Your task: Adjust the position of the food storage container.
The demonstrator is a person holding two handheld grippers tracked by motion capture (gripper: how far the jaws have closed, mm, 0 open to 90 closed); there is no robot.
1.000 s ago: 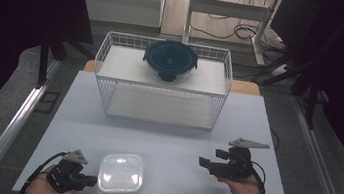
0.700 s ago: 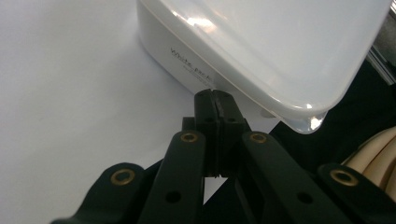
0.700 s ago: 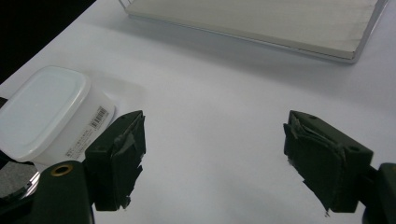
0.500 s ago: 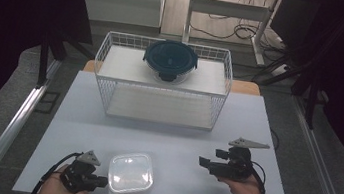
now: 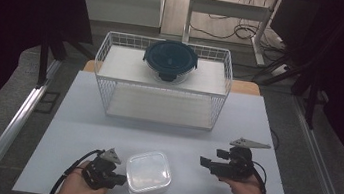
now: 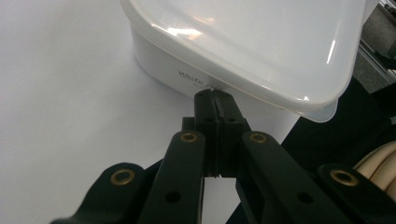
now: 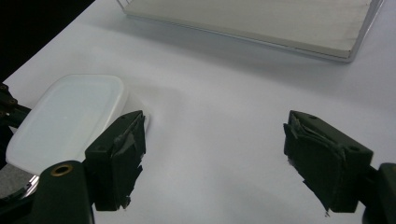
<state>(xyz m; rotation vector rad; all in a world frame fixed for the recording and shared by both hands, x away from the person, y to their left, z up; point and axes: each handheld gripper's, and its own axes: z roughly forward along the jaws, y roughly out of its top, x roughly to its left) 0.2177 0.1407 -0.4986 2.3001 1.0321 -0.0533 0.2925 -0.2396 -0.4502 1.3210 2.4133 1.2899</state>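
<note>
The left gripper (image 5: 116, 179) has its jaws closed together against the side of the white lidded box (image 5: 149, 171) near the table's (image 5: 82, 115) front edge. The right gripper (image 5: 206, 163) waits wide open and empty, apart from the box. The work looks early: the box is far from the wire basket (image 5: 158, 113).

The left gripper (image 5: 118, 180) is lying low in the person's left hand (image 5: 78, 189), jaws pressing together. The right gripper (image 5: 205, 163) is pointing leftward, jaws standing wide apart.

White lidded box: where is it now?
High view: the white box sits at the table's near edge, left of centre, against the shut left gripper.
</note>
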